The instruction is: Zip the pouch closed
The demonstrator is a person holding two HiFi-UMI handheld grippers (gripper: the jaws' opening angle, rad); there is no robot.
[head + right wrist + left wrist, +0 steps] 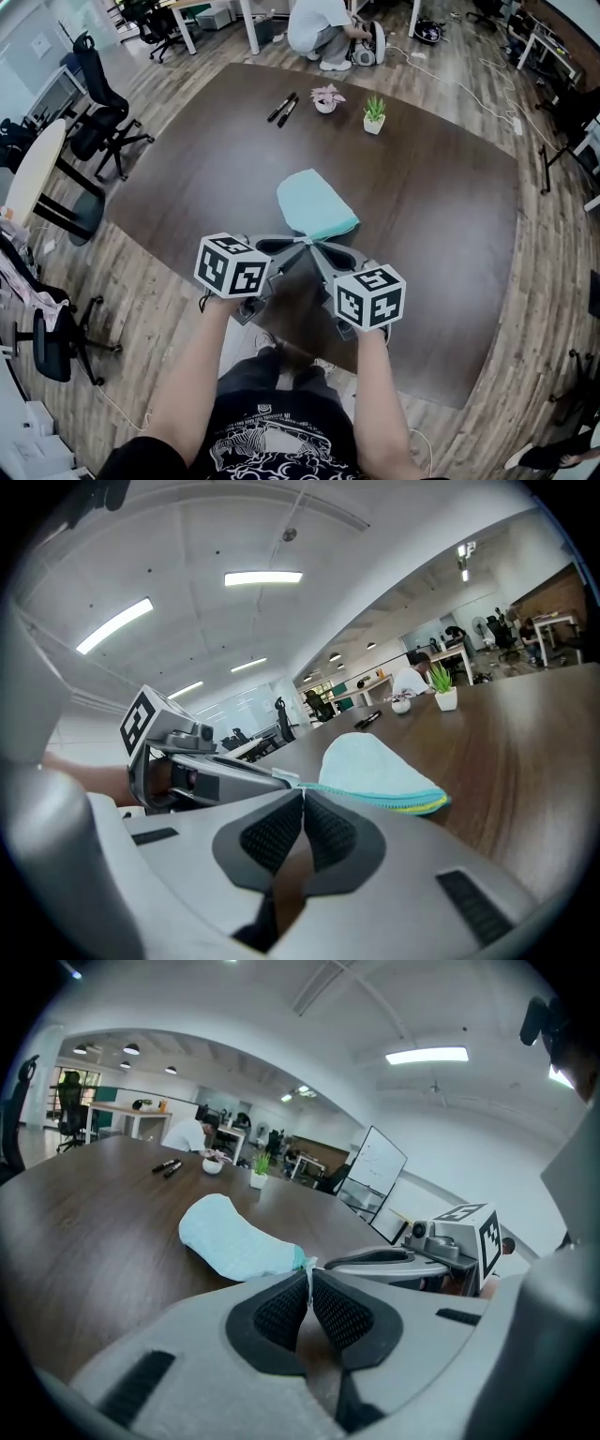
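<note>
1. Because both grippers bore on the same near corner of the pouch [316,205], the main risk, as I judged it, was that the tips would crowd each other: the left gripper [309,1277] and the right gripper [302,797] sat just beside one another, almost touching.
2. The left gripper's jaws were pressed together on a thin pale tab [308,1264] at the pouch's end. So slight a bite could slip free on the first pull.
3. The right gripper's jaws were likewise pressed together, seemingly nipping the start of the teal zip edge [375,796]. If that hold let go, the pouch would likely slide across the smooth table [431,206] rather than zip.
4. A pull off the line of the zip could catch soft cloth in the slider. Which tip held the slider, I could not tell.
5. The pouch lay flat near the table's middle, its near end at the gripper tips and the rest stretching away from the person.
6. It looked soft, limp and pale turquoise, with a darker teal band and a yellow line along one edge. How far the zip was drawn could not be told.
</note>
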